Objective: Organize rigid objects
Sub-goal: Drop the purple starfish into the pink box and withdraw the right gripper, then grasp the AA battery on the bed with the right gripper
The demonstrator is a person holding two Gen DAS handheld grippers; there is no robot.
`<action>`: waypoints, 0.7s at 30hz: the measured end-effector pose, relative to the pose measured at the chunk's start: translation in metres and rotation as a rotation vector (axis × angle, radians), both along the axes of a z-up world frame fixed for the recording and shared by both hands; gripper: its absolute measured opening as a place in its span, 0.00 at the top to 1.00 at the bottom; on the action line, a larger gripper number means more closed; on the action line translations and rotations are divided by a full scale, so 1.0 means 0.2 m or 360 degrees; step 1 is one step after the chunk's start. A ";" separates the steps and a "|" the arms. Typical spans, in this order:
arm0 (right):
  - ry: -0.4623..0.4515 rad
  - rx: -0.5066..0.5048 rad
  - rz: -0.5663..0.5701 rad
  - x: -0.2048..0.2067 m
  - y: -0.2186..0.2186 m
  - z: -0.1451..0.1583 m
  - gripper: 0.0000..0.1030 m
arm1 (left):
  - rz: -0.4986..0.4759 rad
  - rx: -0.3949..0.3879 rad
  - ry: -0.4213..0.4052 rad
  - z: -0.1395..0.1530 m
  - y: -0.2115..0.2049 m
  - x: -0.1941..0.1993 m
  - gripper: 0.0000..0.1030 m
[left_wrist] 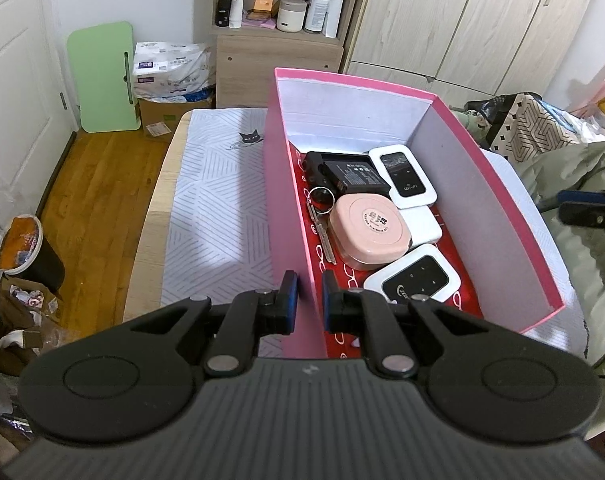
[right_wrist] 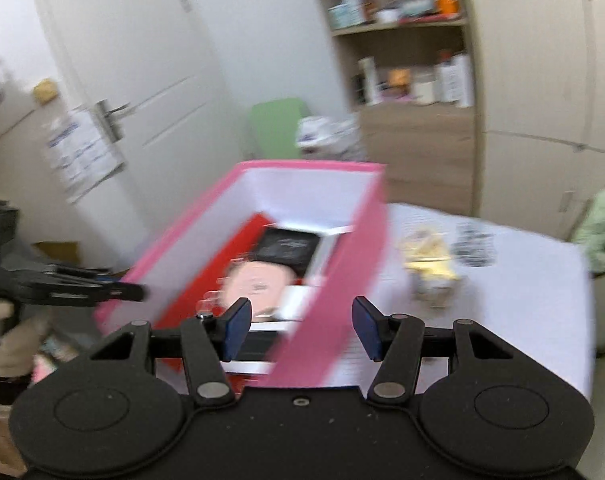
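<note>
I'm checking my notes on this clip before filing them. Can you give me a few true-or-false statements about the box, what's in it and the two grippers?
1. The left gripper is clamped on the side wall of the pink box. True.
2. The pink box is empty. False: it holds several things, among them a round-cornered pink case and a black adapter.
3. The right gripper is shut on the pink case. False: its jaws are wide apart, straddling the box wall, and grip nothing.
4. Two white pocket Wi-Fi devices with black screens lie in the box, one farther from the left gripper than the other. True.
5. The box stands on the wooden floor. False: it rests on a striped cloth on a table.
</note>
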State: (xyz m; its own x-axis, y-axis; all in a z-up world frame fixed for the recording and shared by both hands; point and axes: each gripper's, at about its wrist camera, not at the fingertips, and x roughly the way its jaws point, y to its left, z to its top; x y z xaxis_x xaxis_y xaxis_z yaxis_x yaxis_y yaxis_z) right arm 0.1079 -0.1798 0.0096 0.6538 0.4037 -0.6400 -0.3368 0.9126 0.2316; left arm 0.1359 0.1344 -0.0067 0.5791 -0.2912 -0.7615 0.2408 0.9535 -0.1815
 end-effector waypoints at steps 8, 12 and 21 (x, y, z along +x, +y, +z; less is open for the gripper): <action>-0.0108 -0.0213 -0.0150 -0.08 -0.18 -0.10 0.41 | 0.0014 0.0032 -0.0005 0.01 -0.02 0.00 0.91; -0.0129 -0.0286 -0.0117 -0.08 -0.17 -0.22 0.41 | 0.0025 0.0039 -0.0004 0.01 -0.02 0.00 0.91; -0.0149 -0.0364 0.0028 0.08 -0.09 -0.41 0.57 | 0.0037 0.0053 0.0001 0.01 -0.03 -0.01 0.91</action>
State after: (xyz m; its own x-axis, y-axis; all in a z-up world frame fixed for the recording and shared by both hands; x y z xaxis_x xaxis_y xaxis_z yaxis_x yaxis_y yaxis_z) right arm 0.1232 -0.1977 -0.0726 0.7088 0.2670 -0.6529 -0.3631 0.9317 -0.0132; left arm 0.1346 0.1281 -0.0038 0.5850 -0.2519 -0.7709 0.2181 0.9644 -0.1496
